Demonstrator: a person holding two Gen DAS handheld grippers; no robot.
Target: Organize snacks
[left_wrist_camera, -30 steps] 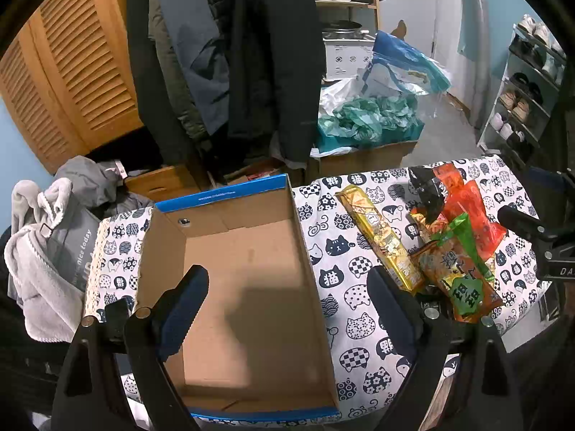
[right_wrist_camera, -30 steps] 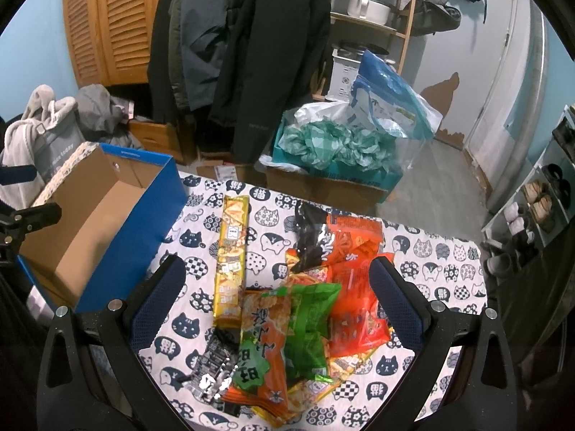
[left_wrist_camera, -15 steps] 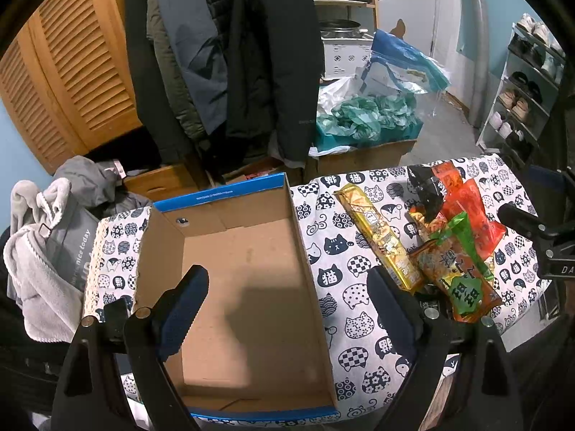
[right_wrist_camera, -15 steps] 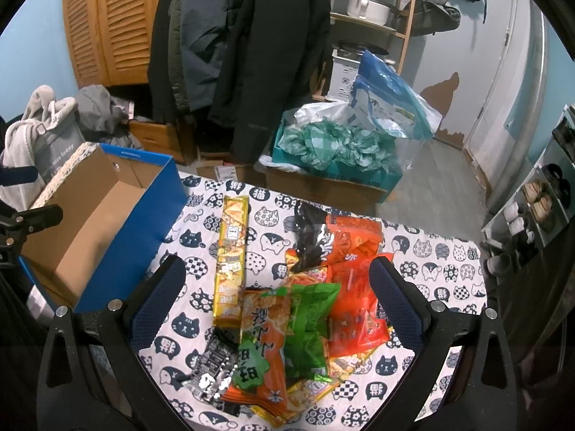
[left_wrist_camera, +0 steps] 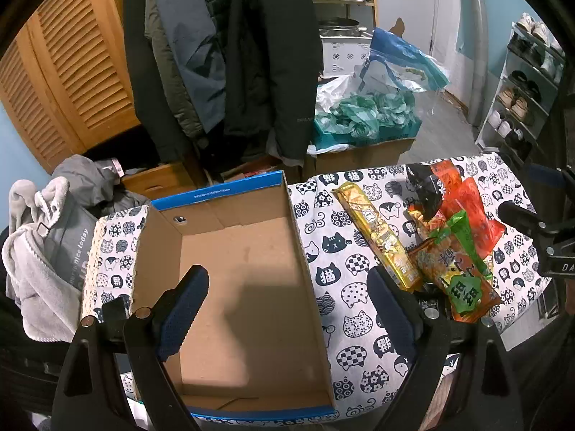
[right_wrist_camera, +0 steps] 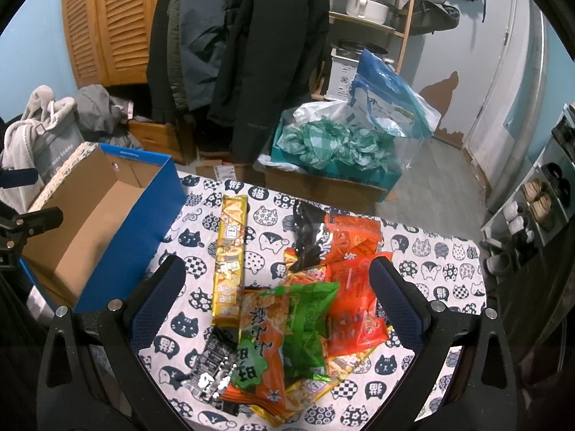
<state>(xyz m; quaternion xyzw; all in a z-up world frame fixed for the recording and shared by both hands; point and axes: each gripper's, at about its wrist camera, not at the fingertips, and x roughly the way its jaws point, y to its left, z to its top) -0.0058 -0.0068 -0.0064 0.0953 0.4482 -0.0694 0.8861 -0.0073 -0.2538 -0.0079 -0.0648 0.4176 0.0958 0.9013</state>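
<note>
Table (right_wrist_camera: 424, 251) covered in white cat-print cloth. Open blue cardboard box (left_wrist_camera: 248, 269) sits on left part, nothing inside. Long gold snack pack (right_wrist_camera: 230, 262) lies flat just right of box. Further right, messy pile: orange-green bag (right_wrist_camera: 266, 344), green bag (right_wrist_camera: 309, 319), red-orange bags (right_wrist_camera: 354, 287), black pack (right_wrist_camera: 311, 233). Small black-silver wrapper (right_wrist_camera: 210, 370) at near edge.

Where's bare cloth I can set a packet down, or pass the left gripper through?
The strip of cat-print cloth between the blue box and the long gold packet is bare. The box floor is also empty. The far right edge of the cloth is bare too. The snack pile, under the right gripper, is crowded and overlapping.
</note>
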